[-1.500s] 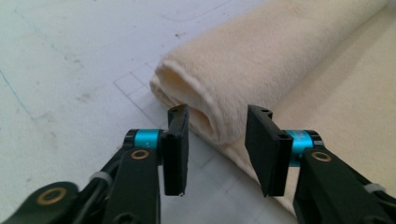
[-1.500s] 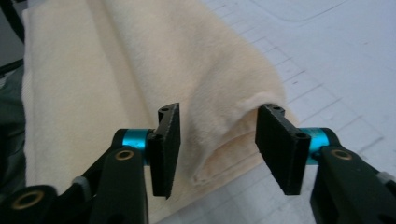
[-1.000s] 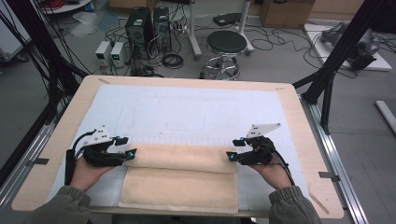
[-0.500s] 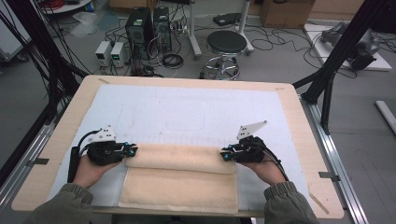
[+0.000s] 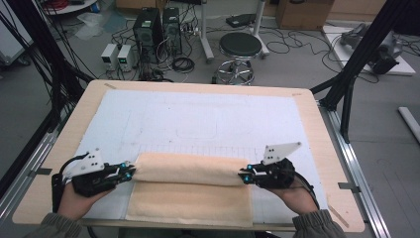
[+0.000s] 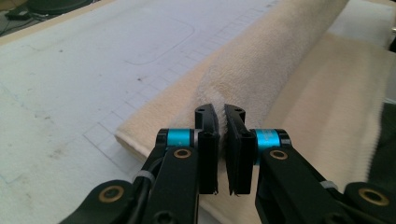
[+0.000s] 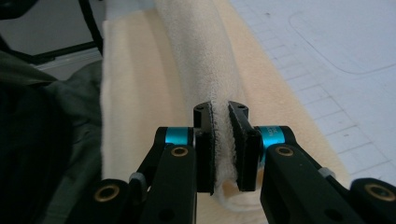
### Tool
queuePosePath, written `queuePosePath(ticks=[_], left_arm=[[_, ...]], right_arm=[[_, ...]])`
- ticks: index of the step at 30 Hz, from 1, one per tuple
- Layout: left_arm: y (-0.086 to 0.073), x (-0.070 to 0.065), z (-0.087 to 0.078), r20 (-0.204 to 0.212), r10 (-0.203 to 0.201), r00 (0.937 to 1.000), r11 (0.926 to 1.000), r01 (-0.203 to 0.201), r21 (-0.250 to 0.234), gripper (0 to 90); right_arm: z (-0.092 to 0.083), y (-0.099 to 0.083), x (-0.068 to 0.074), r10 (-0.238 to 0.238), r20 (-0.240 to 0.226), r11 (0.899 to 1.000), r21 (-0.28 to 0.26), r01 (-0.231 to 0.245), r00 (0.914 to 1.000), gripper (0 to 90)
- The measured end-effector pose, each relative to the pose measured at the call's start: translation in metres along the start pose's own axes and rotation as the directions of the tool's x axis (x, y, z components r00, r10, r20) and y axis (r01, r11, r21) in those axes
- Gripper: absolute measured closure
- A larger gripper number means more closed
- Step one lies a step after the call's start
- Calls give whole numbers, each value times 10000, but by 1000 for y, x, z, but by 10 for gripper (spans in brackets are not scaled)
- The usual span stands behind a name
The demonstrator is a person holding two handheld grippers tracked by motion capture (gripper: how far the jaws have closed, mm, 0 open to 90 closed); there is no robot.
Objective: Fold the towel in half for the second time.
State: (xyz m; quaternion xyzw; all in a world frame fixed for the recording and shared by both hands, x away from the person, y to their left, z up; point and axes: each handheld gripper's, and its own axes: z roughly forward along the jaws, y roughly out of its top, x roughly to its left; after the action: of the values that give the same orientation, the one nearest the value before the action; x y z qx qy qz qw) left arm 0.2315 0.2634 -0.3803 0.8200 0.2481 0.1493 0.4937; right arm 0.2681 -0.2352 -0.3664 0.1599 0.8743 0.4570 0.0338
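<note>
I see my left hand-held gripper (image 5: 130, 172) at the near left of the desk (image 5: 317, 124), and its jaws are almost closed on the left end of the towel (image 5: 188, 191). In the left gripper view, a thin fold of the cream cloth sits between the two black jaws (image 6: 223, 140), so this hand-held gripper pinches the towel. My right hand-held gripper (image 5: 242, 177) is at the near right, and in the right gripper view its jaws (image 7: 220, 144) also press a fold of the towel between them, with only a narrow gap filled by cloth.

The towel lies at the near middle of the desk, between both hand-held grippers. Its near part is flat, close to the desk edge. Its far part is turned over into a thick roll which runs from one hand-held gripper to the other.

Under the towel is a white mat (image 5: 198, 119) with faint drawn lines, and it covers most of the desk. Beyond the desk, on the floor, stand a black stool (image 5: 239, 47) and two computer towers (image 5: 158, 25), among many cables.
</note>
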Motion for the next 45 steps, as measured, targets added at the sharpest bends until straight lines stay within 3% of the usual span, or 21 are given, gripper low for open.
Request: queuePosePath(ticks=[3, 6, 12, 18, 23, 27, 31, 35, 37, 41, 43, 45], left_arm=[[-5, -12, -12, 411, 145, 9990, 9999, -142, -60, 827], [-9, -21, -21, 769, 111, 9970, 9998, -100, -156, 729], [-11, -17, -16, 584, -17, 9983, 9999, 24, -121, 651], [-9, 1, 12, 95, -169, 9998, 9998, 168, 98, 593], [-4, 19, 39, -597, -113, 9982, 9989, 141, 455, 502], [-2, 34, 58, -1006, -261, 9946, 9966, 338, 754, 437], [-7, 49, 73, -1136, -837, 9900, 9887, 968, 1145, 414], [-15, 57, 82, -1096, -1226, 9864, 9755, 1401, 1695, 381], [-18, 59, 84, -811, -1489, 9855, 9693, 1617, 1850, 398], [-19, 58, 84, -394, -1628, 9859, 9677, 1673, 1883, 563], [-18, 56, 83, -362, -1605, 9864, 9672, 1645, 1935, 646], [-18, 54, 83, -429, -1531, 9873, 9686, 1585, 1915, 707]], right_arm=[[-10, -3, 18, -195, -315, 9997, -118, 192, 9993, 801], [-15, -8, 29, -296, -599, 9995, -110, 290, 9978, 741], [-15, -14, 24, 68, -673, 9993, -368, -93, 9977, 677], [0, -14, 2, 244, 270, 9996, 151, -248, 9993, 593], [16, -13, -27, 671, 955, 9976, 101, -684, 9932, 510], [32, -15, -46, 932, 1313, 9936, 518, -1007, 9870, 449], [45, -19, -57, 1038, 1505, 9879, 987, -1194, 9832, 409], [56, -27, -65, 1307, 1471, 9809, 1243, -1494, 9804, 382], [60, -30, -68, 1499, 1290, 9782, 1247, -1660, 9802, 408], [62, -36, -71, 1879, 573, 9750, 1097, -1933, 9805, 550], [61, -37, -70, 2115, 335, 9709, 1080, -2140, 9768, 613], [60, -37, -70, 2044, 201, 9729, 1060, -2053, 9787, 685]])
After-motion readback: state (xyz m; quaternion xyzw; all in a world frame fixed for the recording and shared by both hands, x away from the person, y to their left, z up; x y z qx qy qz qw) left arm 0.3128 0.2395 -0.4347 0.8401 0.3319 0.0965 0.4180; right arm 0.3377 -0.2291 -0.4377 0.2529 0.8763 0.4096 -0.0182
